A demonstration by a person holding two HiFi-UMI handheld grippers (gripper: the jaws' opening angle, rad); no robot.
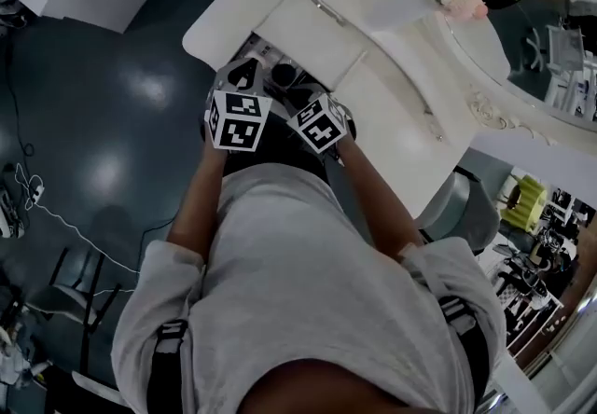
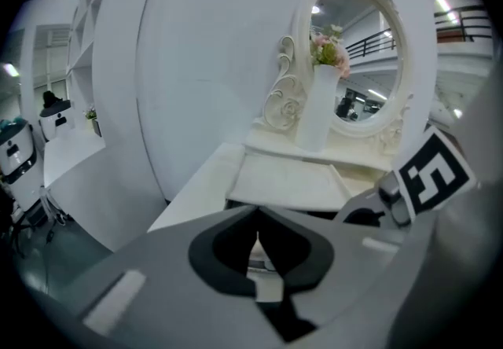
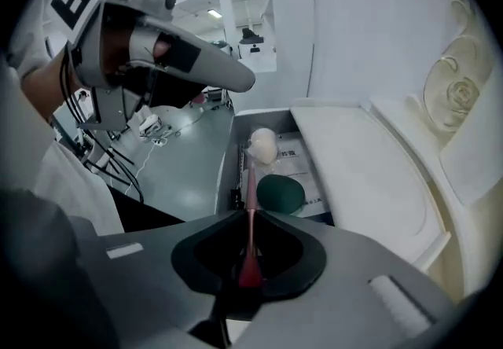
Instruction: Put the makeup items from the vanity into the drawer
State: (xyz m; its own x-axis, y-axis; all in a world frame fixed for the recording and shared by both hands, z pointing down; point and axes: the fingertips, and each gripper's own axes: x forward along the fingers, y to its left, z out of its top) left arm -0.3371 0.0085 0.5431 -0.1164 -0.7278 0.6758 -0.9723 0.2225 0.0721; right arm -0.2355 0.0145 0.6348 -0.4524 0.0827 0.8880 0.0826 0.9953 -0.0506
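While the right hand-held gripper (image 3: 249,218) grasps the makeup brush (image 3: 251,186) by its pink handle | long axis points straight ahead, fluffy head over the open drawer (image 3: 228,167) near the green sponge (image 3: 280,192) | left hand-held gripper (image 2: 258,239) clenched, empty

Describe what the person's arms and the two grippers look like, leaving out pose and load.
The left gripper and right gripper share smooth grey housings with a black recess around the jaws. Each carries a white cube printed with black square markers. The person wears a light grey short-sleeved shirt, and dark straps cross the shoulders.
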